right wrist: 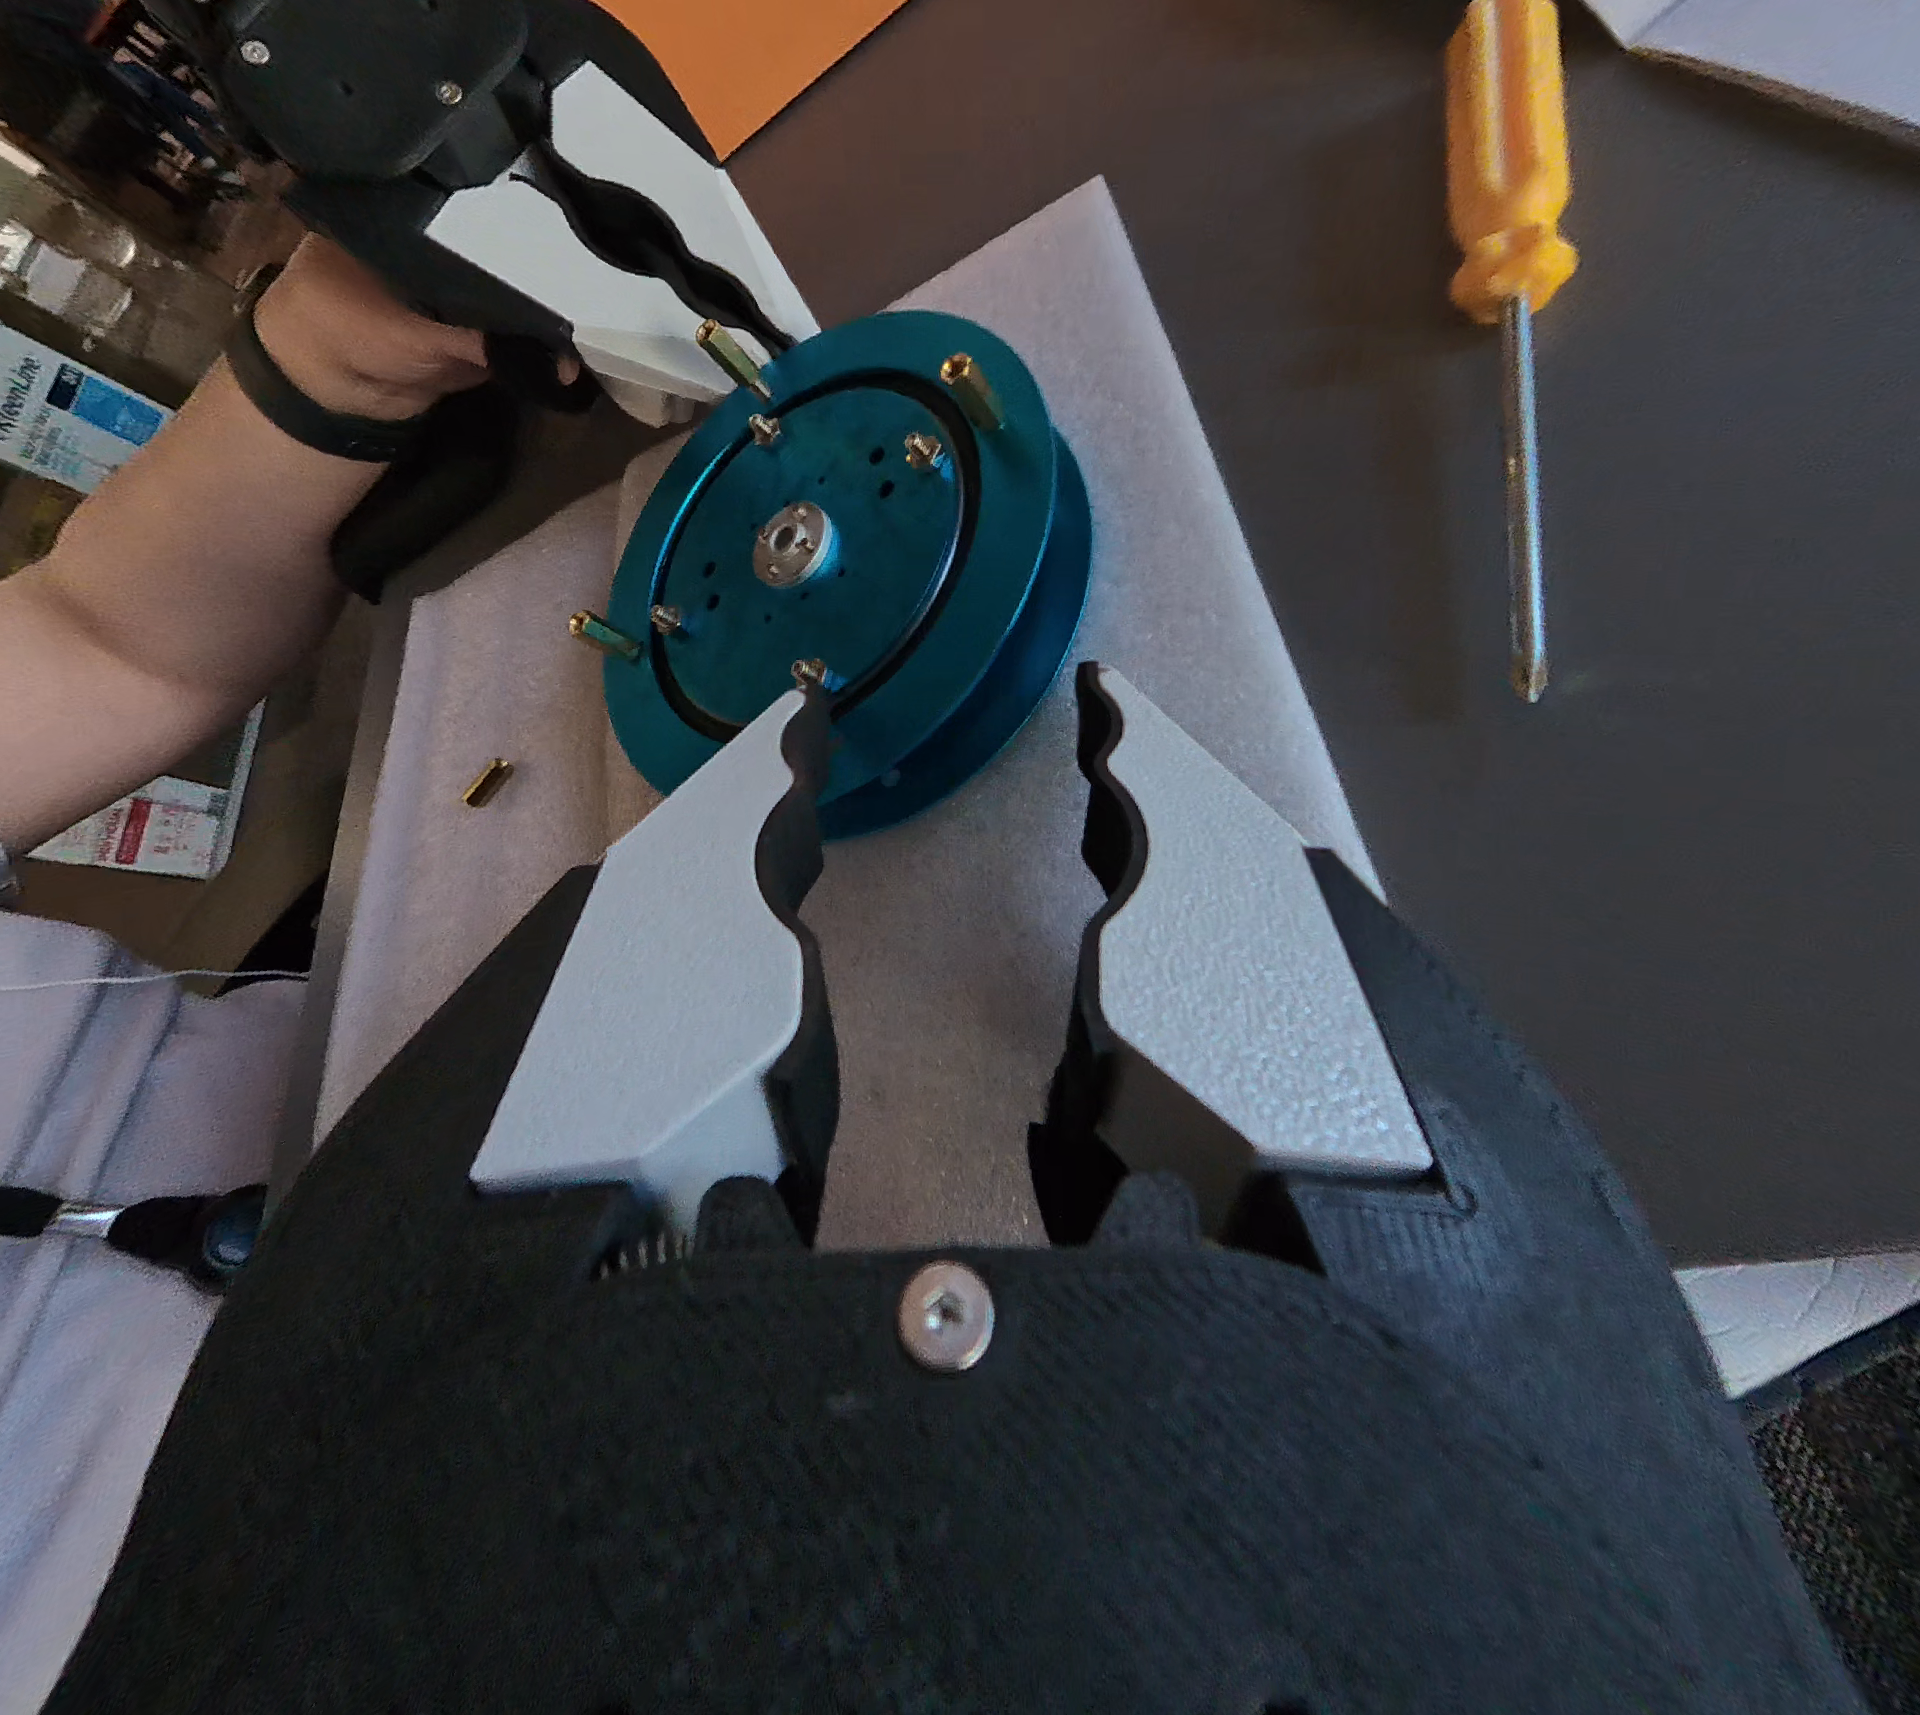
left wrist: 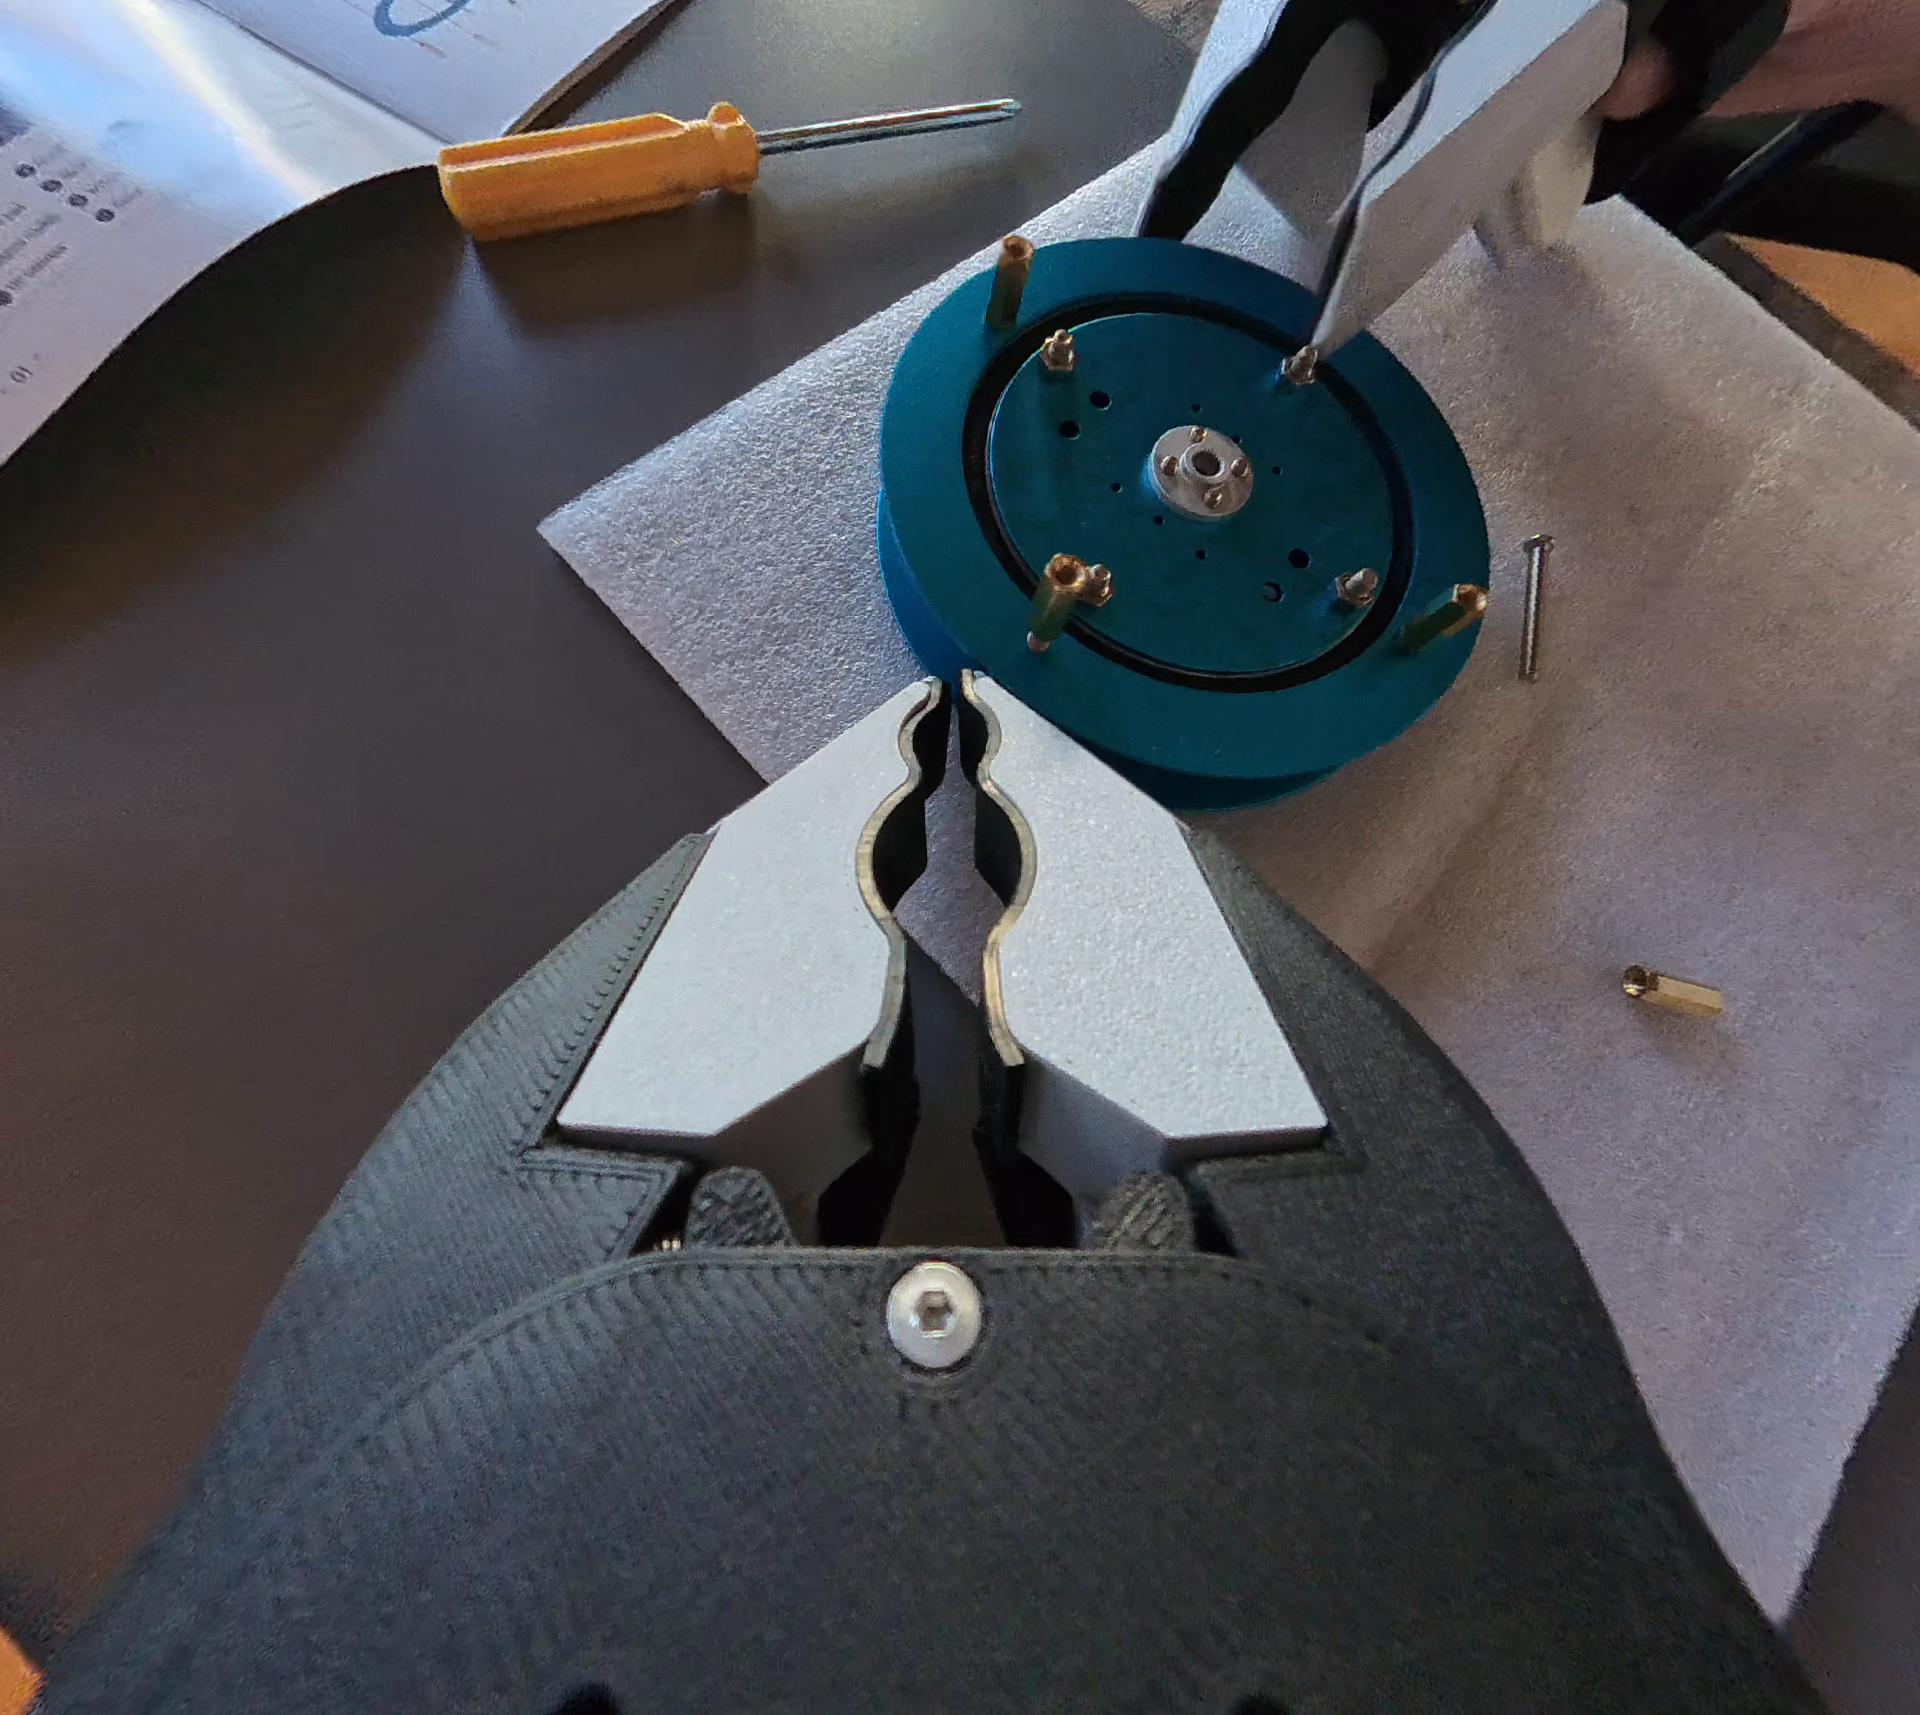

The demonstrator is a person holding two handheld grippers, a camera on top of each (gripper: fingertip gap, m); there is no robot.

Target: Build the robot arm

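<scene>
A blue metal wheel (left wrist: 1184, 522) lies flat on a sheet of white foam (left wrist: 1662, 730), which rests on a dark tabletop (left wrist: 312, 626). The wheel has a silver hub (left wrist: 1200, 470) at its centre, a black ring set into its face, and several brass standoffs (left wrist: 1058, 600) standing up from its rim and inner disc. The left gripper (left wrist: 954, 689) sits at the near edge of the wheel, just beside the rim, its two pale fingers nearly together with only a thin slit between the tips and nothing held between them. The right gripper (right wrist: 940, 689) reaches in from the opposite side with its fingers spread well apart and empty; the tip of one finger (right wrist: 727, 792) rests at a small brass post (right wrist: 808, 673) on the inner disc, while the other finger hangs over the foam beside the wheel. A loose brass standoff (left wrist: 1671, 992) and a loose silver screw (left wrist: 1531, 605) lie on the foam, apart from the wheel. An orange-handled screwdriver (left wrist: 665, 164) lies on the dark tabletop, well away from both grippers, next to an open printed booklet (left wrist: 260, 3) with blue diagrams. In the right wrist view a person's bare forearm (right wrist: 156, 585) and hand (right wrist: 364, 356) hold the left gripper's black handle.
</scene>
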